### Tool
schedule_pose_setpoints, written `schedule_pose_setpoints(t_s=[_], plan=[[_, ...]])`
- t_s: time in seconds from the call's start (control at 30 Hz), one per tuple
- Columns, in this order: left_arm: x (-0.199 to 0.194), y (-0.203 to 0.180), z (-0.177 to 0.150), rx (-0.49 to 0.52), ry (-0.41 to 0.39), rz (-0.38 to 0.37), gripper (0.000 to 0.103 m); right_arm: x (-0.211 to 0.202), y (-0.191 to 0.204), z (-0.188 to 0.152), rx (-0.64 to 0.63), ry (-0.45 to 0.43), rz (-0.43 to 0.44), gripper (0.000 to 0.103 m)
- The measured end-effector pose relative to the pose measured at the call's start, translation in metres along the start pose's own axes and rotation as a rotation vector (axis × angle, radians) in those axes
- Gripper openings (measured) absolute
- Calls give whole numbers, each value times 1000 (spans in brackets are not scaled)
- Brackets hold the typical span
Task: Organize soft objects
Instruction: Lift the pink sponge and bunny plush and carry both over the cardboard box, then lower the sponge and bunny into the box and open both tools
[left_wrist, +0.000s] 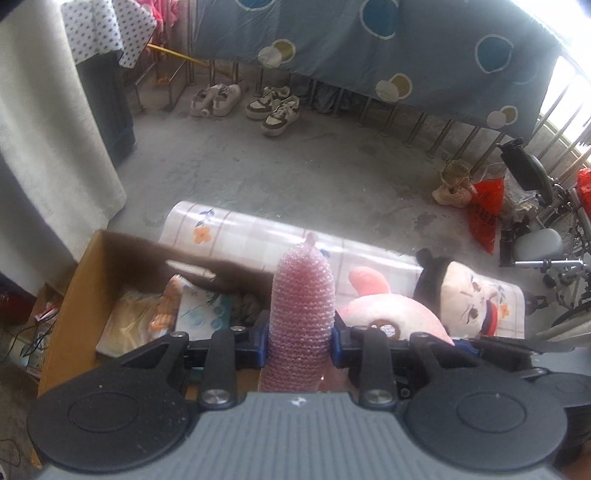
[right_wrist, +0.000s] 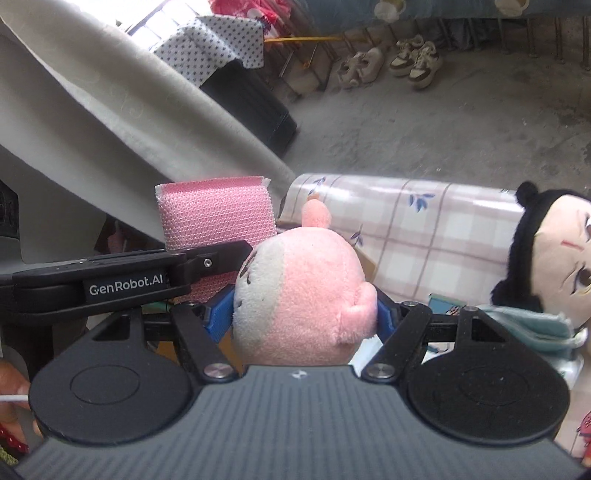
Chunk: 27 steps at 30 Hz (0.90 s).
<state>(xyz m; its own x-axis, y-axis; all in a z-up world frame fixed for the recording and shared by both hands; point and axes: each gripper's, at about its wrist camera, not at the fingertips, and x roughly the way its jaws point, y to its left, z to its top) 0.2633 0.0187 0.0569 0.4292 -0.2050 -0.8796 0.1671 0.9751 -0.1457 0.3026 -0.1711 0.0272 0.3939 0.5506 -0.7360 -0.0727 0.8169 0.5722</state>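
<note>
Table (right_wrist: 424, 229) bg; left gripper (left_wrist: 297, 341) marked "GenRobot.AI" grips sponge (left_wrist: 301, 314).

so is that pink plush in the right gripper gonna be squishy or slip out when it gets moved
Probably squishy: the pink plush bulges between the right gripper and its blue pads, so it looks soft and light. Slipping seems unlikely, since the fuzzy fabric is pinched on both sides. Its rounded shape might roll if set down on the checked cloth.

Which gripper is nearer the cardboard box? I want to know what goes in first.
Left. The left gripper, shut on the pink sponge, hangs at the cardboard box's right edge. The right gripper, shut on the pink plush, is further right, over the table.
</note>
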Motion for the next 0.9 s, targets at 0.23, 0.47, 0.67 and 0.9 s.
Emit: schedule_pose_setpoints(t_s=[0.23,0.47,0.67,0.9], plan=[[-16,87,-38,-79,102,53,31,65,75,-37,-22,157,54,72],[-16,173,-66,-165,166,119,31,139,132,-64,-76,278,89,73],[20,226,-85,-155,241,175,31,204,142,-76,-122,358,56,73],[72,241,-90,4,314,201,32,250,132,-84,-127,433,-24,74]])
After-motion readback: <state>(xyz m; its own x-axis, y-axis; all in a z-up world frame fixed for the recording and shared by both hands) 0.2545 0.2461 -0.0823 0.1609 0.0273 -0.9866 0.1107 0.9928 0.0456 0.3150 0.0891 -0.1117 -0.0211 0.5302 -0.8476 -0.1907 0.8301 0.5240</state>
